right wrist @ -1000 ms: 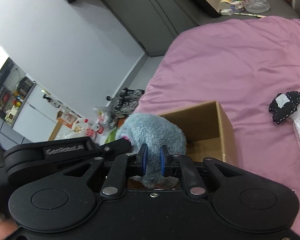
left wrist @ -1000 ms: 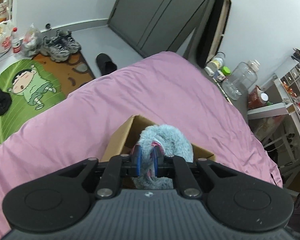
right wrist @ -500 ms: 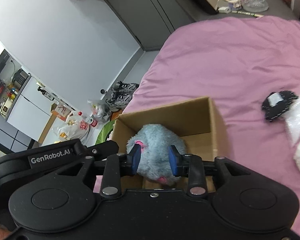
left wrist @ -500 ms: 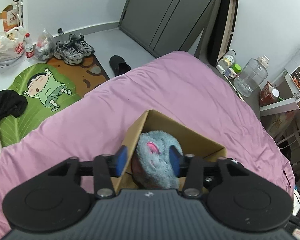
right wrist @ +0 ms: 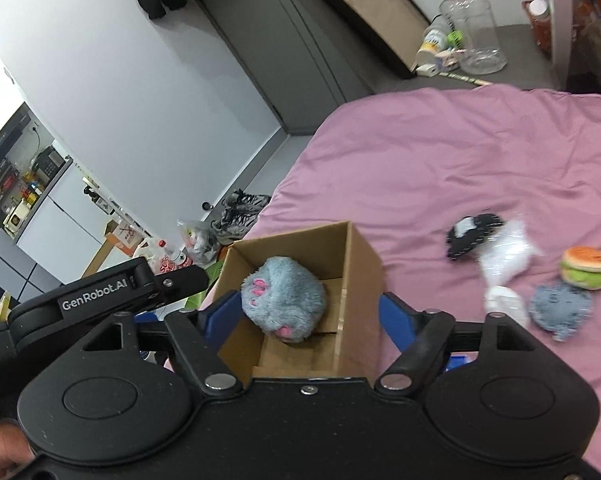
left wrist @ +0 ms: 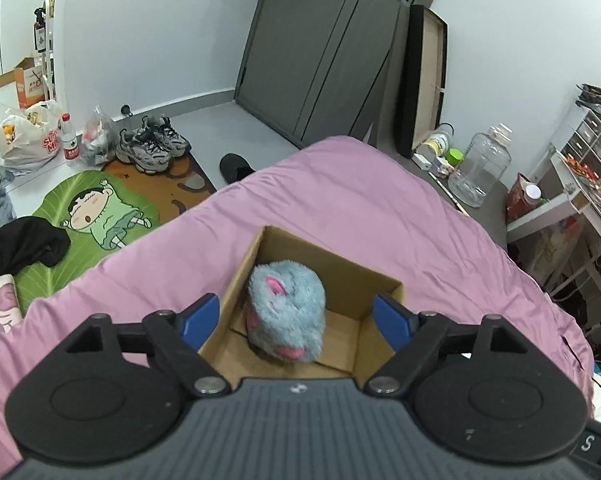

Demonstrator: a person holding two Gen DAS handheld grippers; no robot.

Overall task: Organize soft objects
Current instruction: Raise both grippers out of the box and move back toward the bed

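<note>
A grey-blue plush toy with pink paws [left wrist: 286,312] lies inside an open cardboard box [left wrist: 342,266] on the pink bed; it also shows in the right wrist view [right wrist: 282,304], in the box [right wrist: 360,264]. My left gripper [left wrist: 296,322] is open wide above the box, jaws on either side of it. My right gripper [right wrist: 310,318] is open wide too, above the box. To the right on the bed lie a black soft item [right wrist: 470,236], a white bag [right wrist: 504,258], a burger plush [right wrist: 586,267] and a blue-grey plush [right wrist: 560,308].
The pink bed cover [left wrist: 360,200] runs far ahead. A green cartoon mat [left wrist: 92,212], sneakers [left wrist: 152,148] and bags lie on the floor at left. A clear jug [left wrist: 478,174] and shelves [left wrist: 572,184] stand at right. The left gripper's body shows in the right wrist view [right wrist: 100,288].
Both grippers opened and let go of the plush toy, which dropped into the box. Both have pulled back and up from the box.
</note>
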